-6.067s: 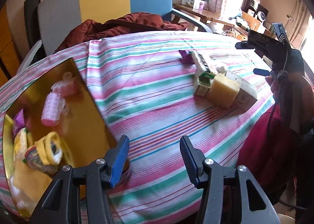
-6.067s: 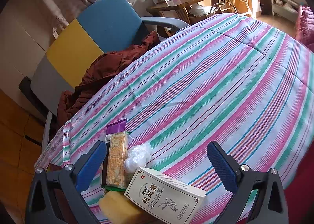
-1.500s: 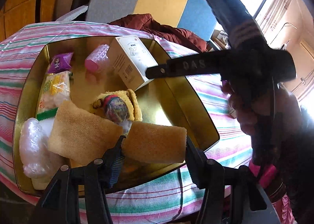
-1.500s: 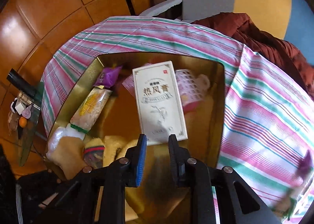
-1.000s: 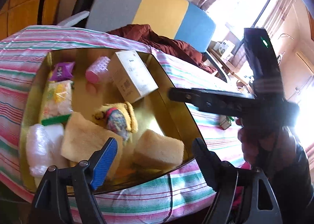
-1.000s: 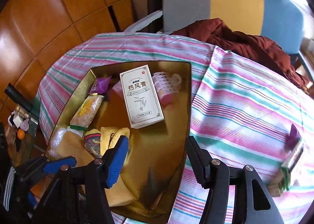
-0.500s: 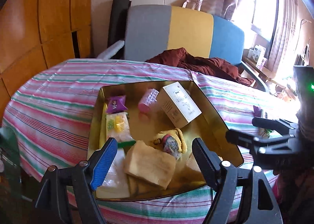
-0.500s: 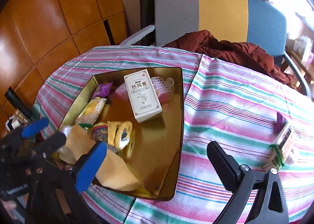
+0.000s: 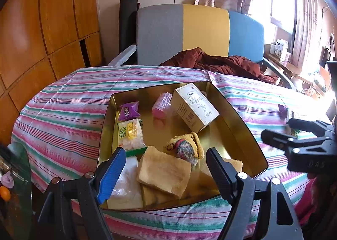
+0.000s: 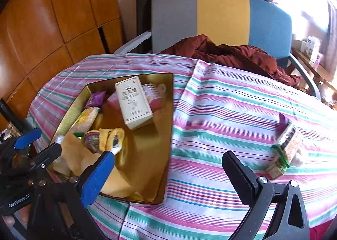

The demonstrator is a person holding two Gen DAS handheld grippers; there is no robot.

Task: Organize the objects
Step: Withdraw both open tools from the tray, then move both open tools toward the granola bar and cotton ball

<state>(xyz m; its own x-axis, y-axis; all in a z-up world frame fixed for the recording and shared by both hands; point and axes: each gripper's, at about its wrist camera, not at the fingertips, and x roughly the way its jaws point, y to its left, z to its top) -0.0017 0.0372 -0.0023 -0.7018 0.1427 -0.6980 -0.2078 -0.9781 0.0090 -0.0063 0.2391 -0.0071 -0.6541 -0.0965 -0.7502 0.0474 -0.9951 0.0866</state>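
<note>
A gold tray (image 9: 244, 132) on the striped tablecloth (image 10: 231, 113) holds a white box (image 9: 193, 107), a pink curler (image 9: 161, 106), a purple packet (image 9: 128, 110), a yellow snack packet (image 9: 129, 134), rolled yellow socks (image 9: 185, 147), a tan sponge (image 9: 166, 172) and a clear bag (image 9: 126, 189). My left gripper (image 9: 166, 162) hangs open above the tray's near end. My right gripper (image 10: 168, 162) is open over the tray's right rim (image 10: 166, 130), with nothing held. A cracker packet (image 10: 287, 147) and a small purple packet (image 10: 283, 121) lie on the cloth to the right.
A grey, yellow and blue chair (image 9: 202, 29) with a rust-red jacket (image 9: 221, 63) stands behind the table. Wooden wall panels (image 9: 42, 40) are on the left. A glass side table (image 9: 16, 172) sits low at the left. The table's near edge lies just under both grippers.
The left gripper let go of a sponge into the tray and opened. The right gripper opened with the white box left in the tray. Both then drew back and up.
</note>
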